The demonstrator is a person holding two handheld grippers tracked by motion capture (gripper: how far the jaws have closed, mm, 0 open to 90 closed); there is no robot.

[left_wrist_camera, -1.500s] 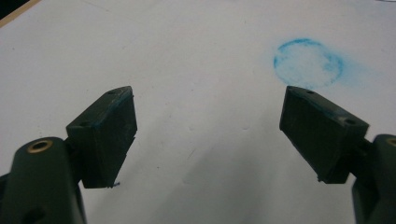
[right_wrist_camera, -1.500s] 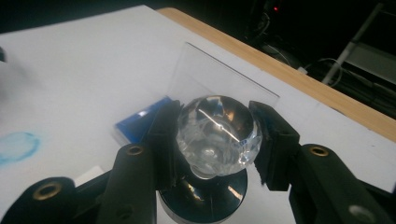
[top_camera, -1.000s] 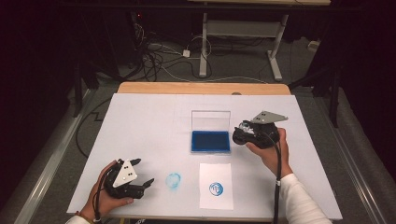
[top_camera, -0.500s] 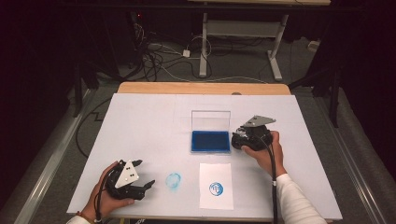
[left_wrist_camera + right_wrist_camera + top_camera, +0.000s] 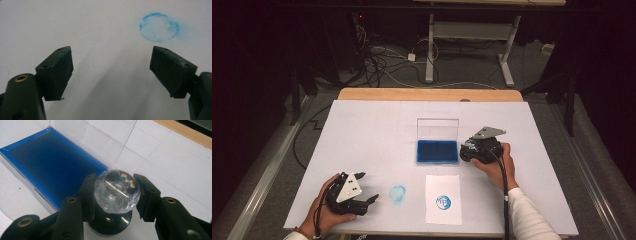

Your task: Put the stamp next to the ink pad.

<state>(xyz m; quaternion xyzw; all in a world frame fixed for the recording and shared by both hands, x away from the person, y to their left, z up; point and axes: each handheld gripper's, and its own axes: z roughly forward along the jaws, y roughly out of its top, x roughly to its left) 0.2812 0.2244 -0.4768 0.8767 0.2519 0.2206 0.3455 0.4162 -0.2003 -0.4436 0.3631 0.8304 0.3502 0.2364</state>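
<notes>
Firmly, my right gripper (image 5: 113, 195) had its two black jaws clamped on the faceted clear knob of a round stamp with a black base (image 5: 113, 202); the base stood on the white table sheet (image 5: 362, 135), just beside the right end of the open blue ink pad in its clear-lidded case (image 5: 437, 150). In the high view that gripper (image 5: 474, 150) sat in my right hand (image 5: 497, 167) at the pad's right edge. Nearer me lay a white paper slip bearing a round blue print (image 5: 443, 199). My left gripper (image 5: 111, 72) rested low over the sheet, jaws wide apart around nothing, with a smudged blue ring of ink (image 5: 159, 27) just beyond its right jaw.
</notes>
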